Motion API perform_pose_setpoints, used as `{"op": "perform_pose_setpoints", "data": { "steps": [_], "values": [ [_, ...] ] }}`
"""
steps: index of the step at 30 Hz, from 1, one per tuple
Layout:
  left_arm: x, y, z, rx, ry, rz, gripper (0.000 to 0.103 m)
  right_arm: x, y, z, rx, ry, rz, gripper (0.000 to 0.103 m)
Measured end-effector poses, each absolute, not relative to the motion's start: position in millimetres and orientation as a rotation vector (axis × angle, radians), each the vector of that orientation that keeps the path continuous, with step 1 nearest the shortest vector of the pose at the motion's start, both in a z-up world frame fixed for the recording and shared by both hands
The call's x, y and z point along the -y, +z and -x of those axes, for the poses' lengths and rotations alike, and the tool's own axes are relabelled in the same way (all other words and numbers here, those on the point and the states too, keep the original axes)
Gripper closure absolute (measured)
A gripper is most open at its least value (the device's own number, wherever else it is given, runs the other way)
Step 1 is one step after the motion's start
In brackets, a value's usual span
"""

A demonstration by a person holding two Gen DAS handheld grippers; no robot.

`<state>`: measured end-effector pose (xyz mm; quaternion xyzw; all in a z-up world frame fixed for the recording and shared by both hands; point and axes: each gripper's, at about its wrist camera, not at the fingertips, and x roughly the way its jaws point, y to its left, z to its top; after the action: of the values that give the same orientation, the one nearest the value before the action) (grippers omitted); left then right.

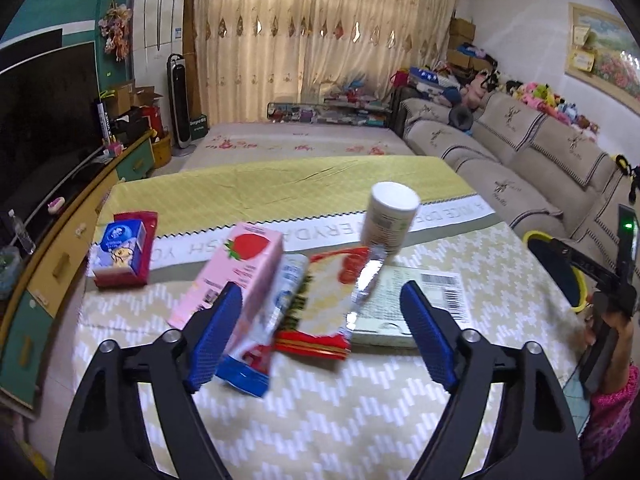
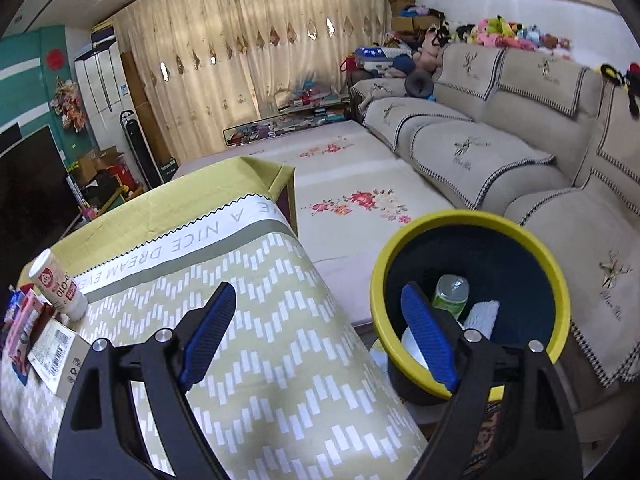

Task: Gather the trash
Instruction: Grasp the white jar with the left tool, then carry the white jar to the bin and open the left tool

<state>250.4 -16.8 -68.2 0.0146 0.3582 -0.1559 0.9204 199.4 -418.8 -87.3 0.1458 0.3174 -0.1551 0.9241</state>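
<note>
In the left wrist view, the left tongs (image 1: 322, 336) stand spread above the counter (image 1: 320, 420), whose cloth shows a pale zigzag pattern, with nothing pinched between the blue pads. A foil sachet (image 1: 260, 328), blurred, with blue and red print, lies just beside the pad at 9 o'clock; whether it touches that pad cannot be told. Behind it, toward 11 o'clock, a pink strawberry carton (image 1: 236, 272) lies tilted. At 12 o'clock a red-and-cream snack wrapper (image 1: 320, 304) overlaps a flat box with a barcode label (image 1: 416, 300), and a white bottle (image 1: 390, 224) stands leaning at the wrapper's far end. At 10 o'clock, well apart from the rest, a blue-and-white pack sits on a red box (image 1: 126, 252). At 3 o'clock, off the counter's edge, a hand (image 1: 612, 320) holds the other device beside a yellow-rimmed bin (image 1: 560, 264). In the right wrist view, the right tongs (image 2: 318, 336) are also spread and hold nothing, one pad over the counter (image 2: 260, 340), the other over the yellow-rimmed bin (image 2: 472, 220), which stands on the floor between the counter and a beige sofa (image 2: 500, 152). Inside the bin lie a green-labelled bottle (image 2: 450, 292) and a white piece beside it. At 9 o'clock the white bottle (image 2: 56, 284), the barcoded box (image 2: 56, 348) and the pink carton (image 2: 20, 324) remain on the counter.
</note>
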Motion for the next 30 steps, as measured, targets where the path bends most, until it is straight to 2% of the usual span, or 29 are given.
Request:
{"op": "perform_pose_setpoints", "data": {
  "steps": [2,14,21,24,26,30],
  "values": [
    [18,-68,-262,-0.768,-0.346,-0.019,0.028,418,-88,-201,-0.663,-0.312,-0.297,0.023],
    [107,-79,-323,-0.856,-0.498,-0.077,0.027,417,-92,-206,-0.685,-0.290,-0.315,0.023],
    [130,-90,-349,-0.880,-0.451,-0.113,0.028,424,-94,-207,-0.692,-0.269,-0.327,0.023],
    [136,-94,-355,-0.885,-0.439,-0.115,0.036,424,-93,-208,-0.690,-0.266,-0.328,0.023],
    [138,-96,-358,-0.881,-0.426,-0.118,0.054,424,-93,-208,-0.691,-0.264,-0.328,0.023],
    [140,-93,-361,-0.881,-0.427,-0.089,0.054,423,-92,-207,-0.687,-0.264,-0.326,0.023]
  ]
}}
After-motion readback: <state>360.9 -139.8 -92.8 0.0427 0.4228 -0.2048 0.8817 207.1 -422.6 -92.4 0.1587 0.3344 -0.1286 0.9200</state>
